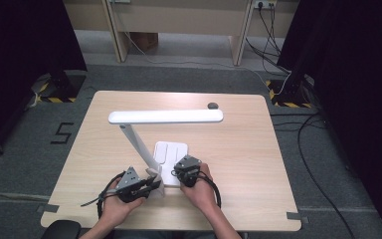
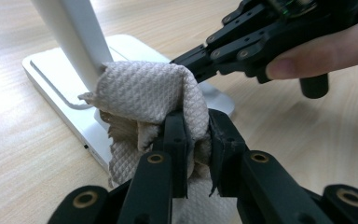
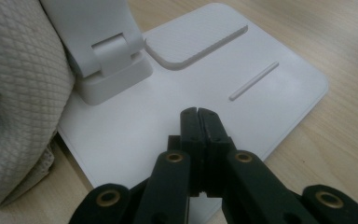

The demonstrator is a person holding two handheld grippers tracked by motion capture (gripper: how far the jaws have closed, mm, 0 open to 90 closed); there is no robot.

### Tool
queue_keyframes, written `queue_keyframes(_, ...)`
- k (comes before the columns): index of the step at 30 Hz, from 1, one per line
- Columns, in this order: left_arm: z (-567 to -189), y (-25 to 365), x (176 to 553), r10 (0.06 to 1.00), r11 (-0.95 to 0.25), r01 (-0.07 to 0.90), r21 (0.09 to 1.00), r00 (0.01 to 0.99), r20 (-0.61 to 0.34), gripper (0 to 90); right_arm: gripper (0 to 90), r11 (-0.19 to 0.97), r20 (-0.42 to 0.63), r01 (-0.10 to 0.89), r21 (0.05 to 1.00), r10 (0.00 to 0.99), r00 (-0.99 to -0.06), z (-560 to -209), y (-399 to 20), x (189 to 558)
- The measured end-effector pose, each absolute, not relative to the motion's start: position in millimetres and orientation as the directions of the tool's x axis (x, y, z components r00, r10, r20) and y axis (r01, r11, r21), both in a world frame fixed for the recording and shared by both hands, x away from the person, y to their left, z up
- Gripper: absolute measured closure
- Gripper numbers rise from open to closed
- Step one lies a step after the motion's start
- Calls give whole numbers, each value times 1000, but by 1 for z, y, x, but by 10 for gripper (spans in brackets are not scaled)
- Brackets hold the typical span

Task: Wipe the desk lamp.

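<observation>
At the near edge of the wooden table (image 1: 238,149), close to the person: white desk lamp (image 1: 165,116) standing on its flat base (image 1: 171,152), stem (image 1: 138,144) leaning up and left from the base's near-left corner, long head bar lying level across the table from left to right. Pinched between the left gripper (image 1: 151,185) jaws: crumpled beige cloth (image 2: 144,100) with a fine diamond weave, pressed against the foot of the stem; lower folds hidden behind the jaws and cut off at the bottom of the left gripper view. Right gripper (image 3: 199,112) with jaws pressed together on nothing, tips resting on or just above the base plate, contact hard to tell. Stem hinge half hidden behind the cloth in the right gripper view. Small dark round object (image 1: 212,105) on the far side of the table, too small to identify. On the grey floor left of the table, a black taped "5" (image 1: 63,132). No readable brand on lamp or grippers.
</observation>
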State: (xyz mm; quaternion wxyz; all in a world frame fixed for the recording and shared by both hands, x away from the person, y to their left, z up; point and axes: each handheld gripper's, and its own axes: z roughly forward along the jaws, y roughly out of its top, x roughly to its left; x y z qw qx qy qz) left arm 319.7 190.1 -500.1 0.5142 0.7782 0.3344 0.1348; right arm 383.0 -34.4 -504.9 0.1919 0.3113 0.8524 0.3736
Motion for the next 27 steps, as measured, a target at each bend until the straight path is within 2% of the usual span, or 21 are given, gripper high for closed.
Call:
queue_keyframes(13, -467, 197, 303, 627, -208, 317, 925, 769, -123, 787, 829, 526, -91, 404, 748, 685, -722, -503, -35, 385)
queue_keyframes(15, -464, 195, 304, 623, -213, 310, 927, 774, -116, 787, 777, 524, -83, 413, 745, 687, -722, -502, -36, 386)
queue_keyframes(18, -459, 194, 307, 626, -214, 304, 928, 772, -109, 787, 635, 551, -87, 430, 715, 681, -727, -496, -43, 389)
queue_keyframes(22, -457, 193, 313, 633, -208, 306, 929, 766, -110, 787, 572, 493, -41, 433, 755, 694, -719, -477, -68, 385)
queue_keyframes(27, -456, 186, 318, 636, -222, 313, 923, 764, -106, 787, 508, 465, 8, 413, 783, 657, -754, -465, -82, 363)
